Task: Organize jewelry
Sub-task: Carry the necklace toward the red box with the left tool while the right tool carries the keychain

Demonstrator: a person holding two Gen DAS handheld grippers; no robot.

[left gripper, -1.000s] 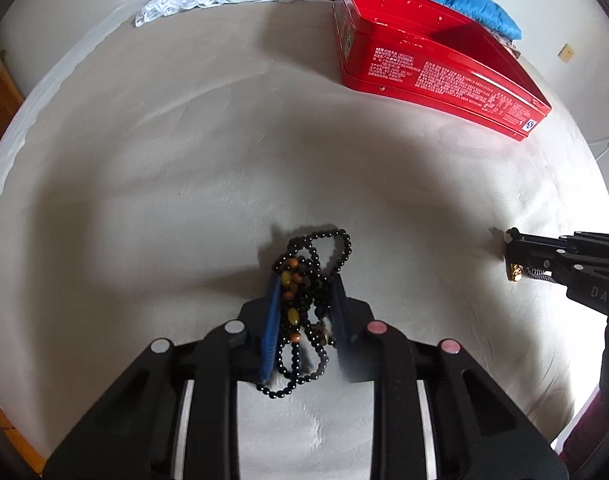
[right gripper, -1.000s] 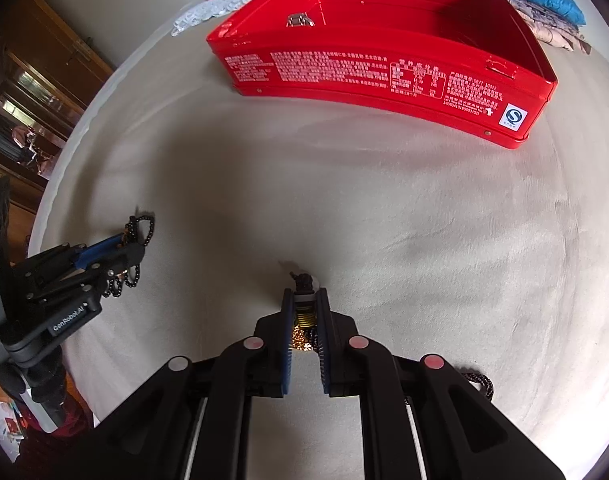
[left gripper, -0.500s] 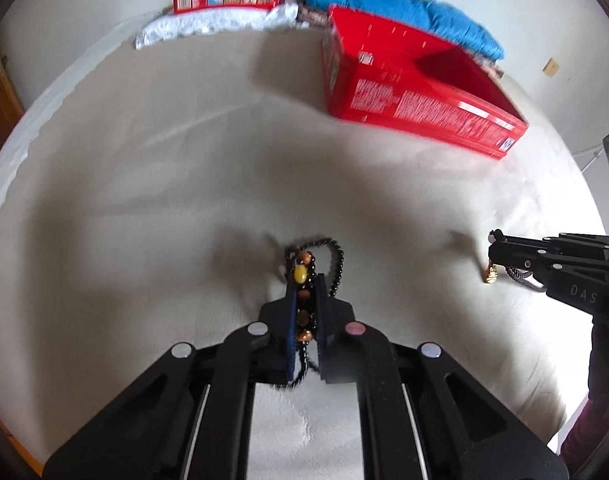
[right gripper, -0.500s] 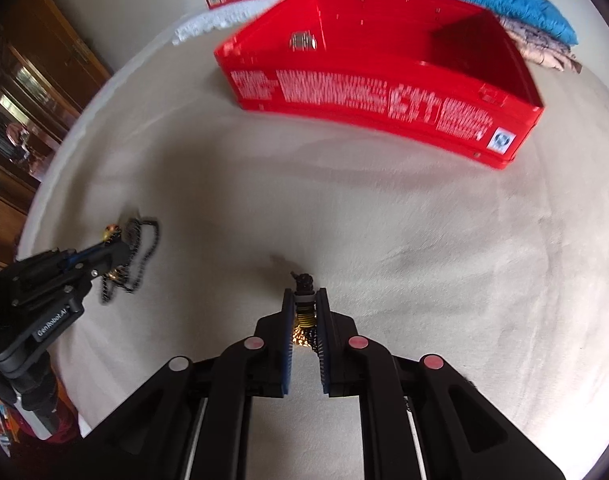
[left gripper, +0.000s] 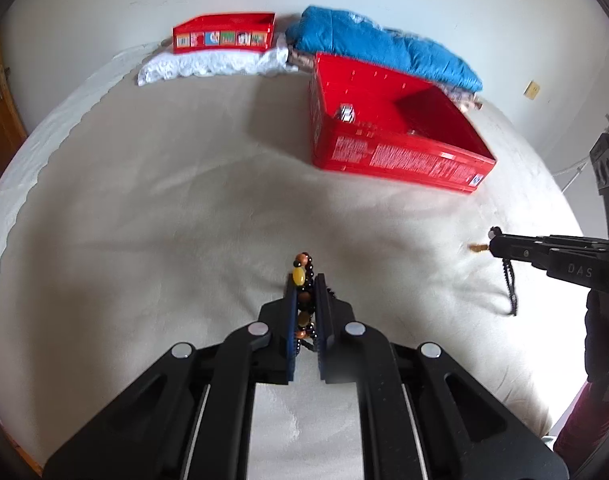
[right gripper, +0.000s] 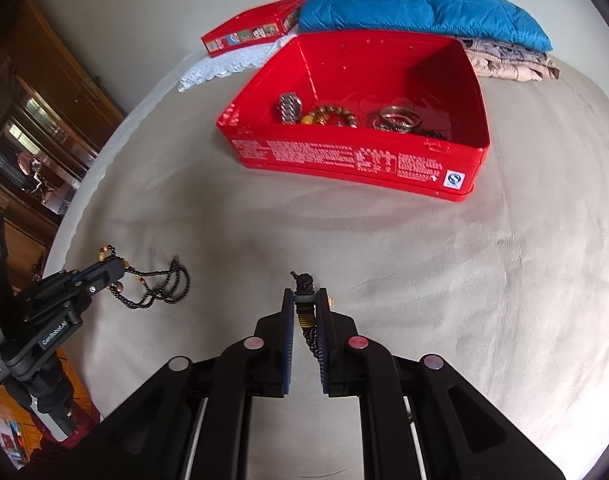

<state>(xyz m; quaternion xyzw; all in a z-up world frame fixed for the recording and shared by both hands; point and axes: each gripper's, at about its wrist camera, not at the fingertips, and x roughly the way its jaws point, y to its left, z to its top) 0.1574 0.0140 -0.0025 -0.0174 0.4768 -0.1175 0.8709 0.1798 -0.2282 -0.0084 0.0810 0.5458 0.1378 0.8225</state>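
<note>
The left gripper (left gripper: 304,292) is clamped on a black bead strand (left gripper: 304,300) with amber and orange beads, the pads pressing it from both sides; its jaws have just been closing around the strand. Its own view shows only the bunch poking out at 12 o'clock of the fingertips, while the right view shows the same strand (right gripper: 156,288) hanging in loops off the gripper (right gripper: 104,270) at 9 o'clock, sagging toward the beige cover (right gripper: 424,280); whether the loops touch it I cannot tell. The right gripper (right gripper: 304,300) pinches a dark cord piece (right gripper: 304,308) with a gold coil and a knot sticking up past the tips, jaws narrow on it. From the left view that gripper (left gripper: 494,246) reaches in at 3 o'clock, and there a gold bit at the tip and a black bead tail dangling below show. The red tin (right gripper: 356,160) lies at 12 o'clock in the right view, open, and only here is its floor seen: a metal watch band (right gripper: 290,108), a brown bead bracelet (right gripper: 332,116) and silver bangles (right gripper: 396,118). The left view, at 1 o'clock, shows mostly the tin's (left gripper: 400,156) wall and little inside. Behind it lie a blue jacket (right gripper: 424,8), a smaller red box (right gripper: 256,26) and white lace (left gripper: 212,66).
</note>
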